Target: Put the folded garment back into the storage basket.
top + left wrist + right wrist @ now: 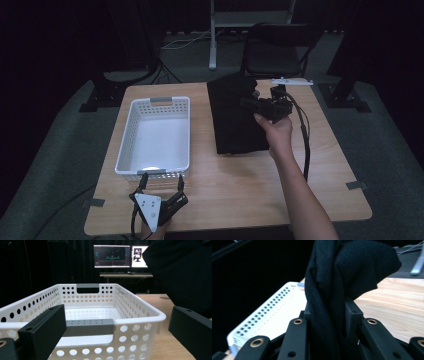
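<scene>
On the wooden table [230, 190], a white perforated basket [155, 137], nothing inside. Just before its near rim, left gripper [161, 192], jaws spread, nothing between. Right gripper [329, 322] clamped on a bunched fold of black cloth [232, 117], lifted at that edge; fingertips hidden within the fabric.

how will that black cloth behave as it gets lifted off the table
Probably floppy: the black cloth bunches into folds where the right claw pinches it. Likely light, since one pinch raises its edge. It will probably drape and drag rather than keep its folded shape.
</scene>
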